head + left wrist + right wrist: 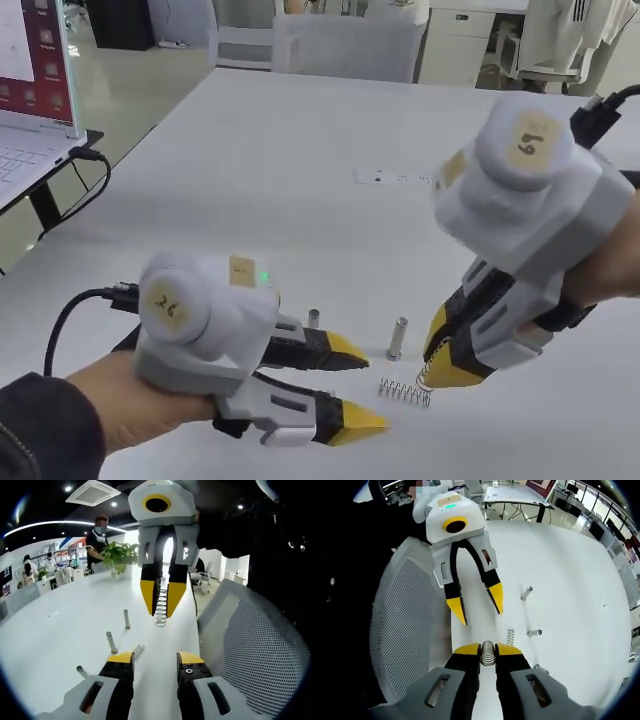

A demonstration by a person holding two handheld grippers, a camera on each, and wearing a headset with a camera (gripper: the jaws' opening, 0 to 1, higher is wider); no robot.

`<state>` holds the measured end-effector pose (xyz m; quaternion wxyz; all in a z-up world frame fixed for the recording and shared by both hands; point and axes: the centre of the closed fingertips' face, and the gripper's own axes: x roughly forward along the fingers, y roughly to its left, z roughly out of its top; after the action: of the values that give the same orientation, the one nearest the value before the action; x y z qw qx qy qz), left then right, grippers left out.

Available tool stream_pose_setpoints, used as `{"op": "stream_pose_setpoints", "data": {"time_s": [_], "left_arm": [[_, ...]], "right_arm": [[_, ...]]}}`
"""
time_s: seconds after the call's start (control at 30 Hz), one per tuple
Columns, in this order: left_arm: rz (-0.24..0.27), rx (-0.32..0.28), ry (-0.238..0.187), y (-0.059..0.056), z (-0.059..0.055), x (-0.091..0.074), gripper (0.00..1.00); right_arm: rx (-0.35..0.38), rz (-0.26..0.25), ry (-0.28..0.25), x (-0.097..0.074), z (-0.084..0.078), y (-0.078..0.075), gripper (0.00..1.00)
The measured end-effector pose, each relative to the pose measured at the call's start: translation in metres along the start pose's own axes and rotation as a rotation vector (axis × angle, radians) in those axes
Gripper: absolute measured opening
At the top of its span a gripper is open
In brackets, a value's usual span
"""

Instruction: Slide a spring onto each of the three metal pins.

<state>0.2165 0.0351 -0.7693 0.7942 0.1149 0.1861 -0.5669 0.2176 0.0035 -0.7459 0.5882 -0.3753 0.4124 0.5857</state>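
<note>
My right gripper (437, 372) is shut on a small metal spring (488, 653) and holds it just above the white table. In the left gripper view that spring (161, 607) hangs upright between its yellow tips. A second spring (404, 392) lies loose on the table below it. Two upright metal pins (398, 338) (313, 318) stand between the grippers. The left gripper view shows three pins (127, 619) (111, 642) (81, 671) in a row. My left gripper (355, 385) is open and holds nothing; its tips point toward the pins and the loose spring (138, 651).
The white table (300, 180) stretches away ahead. A laptop (30, 70) with a black cable sits on a side stand at the far left. A mesh chair (260, 645) stands close behind the table's near edge. People stand in the background.
</note>
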Motion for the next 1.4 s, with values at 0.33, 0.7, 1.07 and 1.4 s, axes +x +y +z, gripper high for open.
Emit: {"op": "stream_pose_setpoints", "data": {"time_s": [0.33,0.7,1.07,1.4], "left_arm": [[0.05,-0.048,-0.006,0.011,-0.013,-0.009,0.32],[0.121,-0.111,-0.019,0.021,-0.028,-0.022,0.4],[0.184,-0.163,-0.045,0.026,-0.037,-0.03,0.51],[0.206,-0.18,-0.038,0.025,-0.043,-0.031,0.6]], "right_arm": [[0.054,-0.041,-0.004,-0.008,-0.012,-0.023,0.09],[0.117,-0.102,-0.017,-0.025,-0.025,-0.048,0.09],[0.169,-0.157,-0.01,-0.037,-0.039,-0.072,0.09],[0.204,-0.17,0.051,-0.032,-0.056,-0.089,0.09]]}}
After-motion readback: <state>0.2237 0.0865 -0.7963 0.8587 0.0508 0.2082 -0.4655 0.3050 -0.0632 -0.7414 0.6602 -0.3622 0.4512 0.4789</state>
